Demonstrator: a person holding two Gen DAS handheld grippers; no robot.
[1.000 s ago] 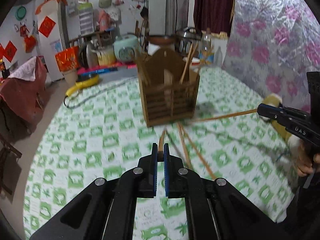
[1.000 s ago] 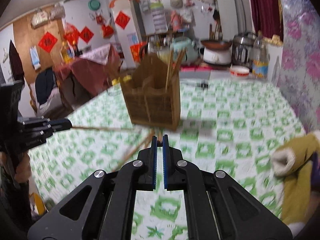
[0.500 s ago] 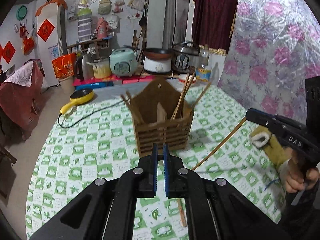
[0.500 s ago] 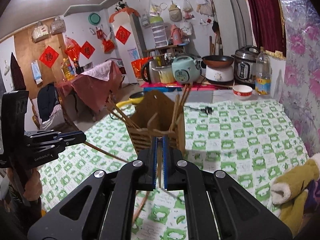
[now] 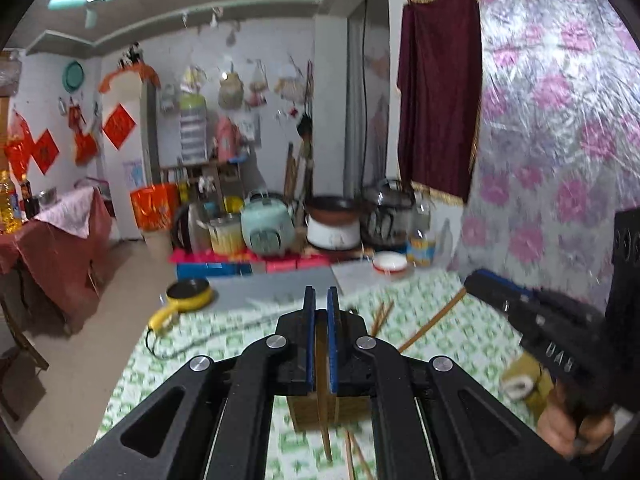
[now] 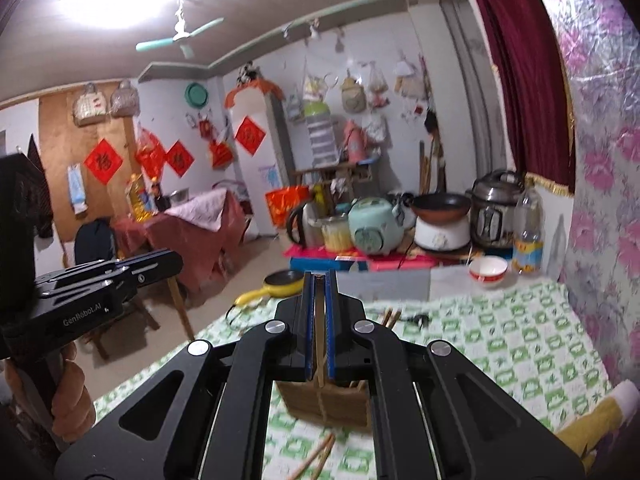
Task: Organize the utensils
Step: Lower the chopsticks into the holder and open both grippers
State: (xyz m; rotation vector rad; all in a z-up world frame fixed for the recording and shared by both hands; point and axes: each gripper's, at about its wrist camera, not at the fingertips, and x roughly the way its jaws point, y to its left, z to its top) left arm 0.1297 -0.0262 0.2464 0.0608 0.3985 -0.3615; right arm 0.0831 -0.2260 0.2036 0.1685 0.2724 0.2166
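Observation:
My left gripper (image 5: pixel 320 300) is shut on a wooden chopstick (image 5: pixel 323 412) that hangs down between the blue pads over the wooden utensil holder (image 5: pixel 308 412). My right gripper (image 6: pixel 319 282) is shut on another chopstick (image 6: pixel 320 364) above the same holder (image 6: pixel 324 404). The right gripper also shows in the left wrist view (image 5: pixel 472 282) with its chopstick (image 5: pixel 432 322) slanting down toward the holder. Chopstick tips (image 6: pixel 390 316) stick up from the holder. Loose chopsticks (image 6: pixel 316 456) lie on the green checked tablecloth (image 6: pixel 500 344) in front of the holder.
A yellow cloth (image 6: pixel 596 420) lies at the table's right edge. A yellow pan (image 5: pixel 186 294) and a black cable (image 5: pixel 192 344) sit at the far left of the table. Rice cookers, a pot (image 6: pixel 440 232), a bowl (image 6: pixel 488 272) and a bottle stand behind.
Both grippers have risen and tilted up with their chopsticks. The holder has dropped from the middle of each view to below the fingers. The chopsticks now hang down toward it.

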